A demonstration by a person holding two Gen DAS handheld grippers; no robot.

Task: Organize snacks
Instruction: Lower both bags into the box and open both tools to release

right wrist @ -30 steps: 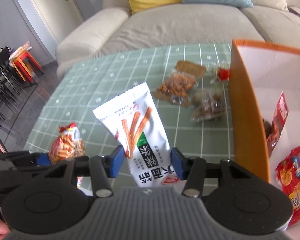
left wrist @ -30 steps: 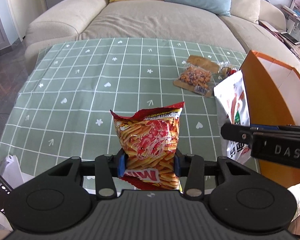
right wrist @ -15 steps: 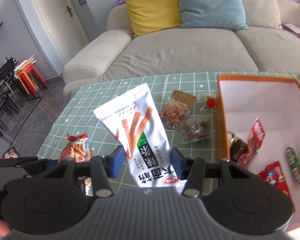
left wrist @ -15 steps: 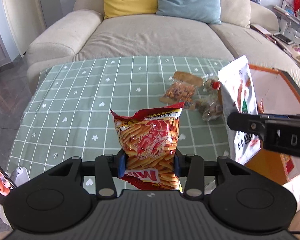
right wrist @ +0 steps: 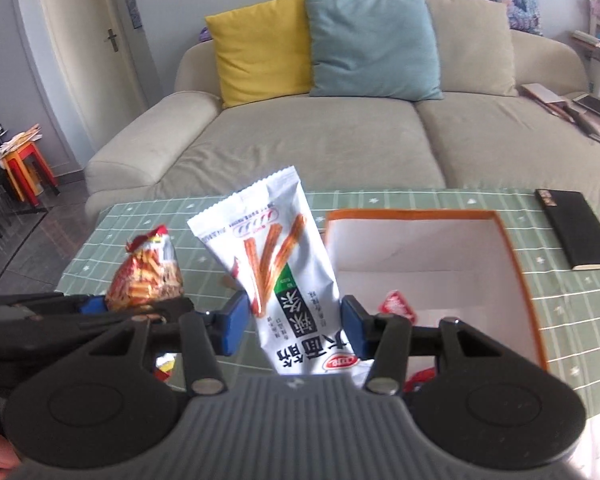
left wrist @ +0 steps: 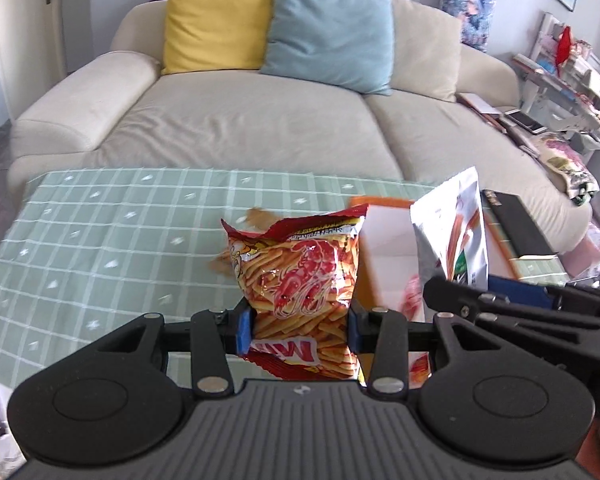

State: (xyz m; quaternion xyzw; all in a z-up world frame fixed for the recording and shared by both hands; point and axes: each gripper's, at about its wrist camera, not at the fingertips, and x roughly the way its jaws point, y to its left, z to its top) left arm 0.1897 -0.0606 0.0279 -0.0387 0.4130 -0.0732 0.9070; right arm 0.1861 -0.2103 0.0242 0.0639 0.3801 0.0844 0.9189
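- Left wrist view: the left gripper point(left wrist: 300, 326) clenches a red and yellow crinkled plastic bag of shrimp sticks point(left wrist: 298, 276) between its blue pads point(left wrist: 244, 330), which press on the bag's lower sides.
- The shrimp-stick bag stands upright, lifted clear of the table covered by a green cloth with a white grid point(left wrist: 100, 240).
- To its right, the right gripper point(left wrist: 496, 294) enters from the picture's right side, holding a white plastic pouch printed with orange sticks point(left wrist: 452, 236).
- Behind both bags sits an open orange cardboard box with white inner walls point(left wrist: 388, 236); a blurred brown snack pack point(left wrist: 256, 216) lies on the cloth just left of it.
- A flat black book-like item point(left wrist: 516, 224) rests on the table beyond the box.
- A beige fabric sofa point(left wrist: 240, 128) with a yellow cushion point(left wrist: 216, 20) and a light blue cushion point(left wrist: 328, 28) fills the background.
- Right wrist view: the right gripper point(right wrist: 292, 326) grasps the white pouch point(right wrist: 280, 264) near its lower end; the pouch leans to the left, its top edge over the cloth point(right wrist: 580, 304).
- The orange box point(right wrist: 520, 264) lies open just right of the pouch, with a small red packet point(right wrist: 398, 304) inside.
- At the left, the left gripper point(right wrist: 100, 308) holds the shrimp-stick bag point(right wrist: 148, 272) above the table's left part.
- The black item point(right wrist: 576, 232) lies on the cloth right of the box, apart from it.
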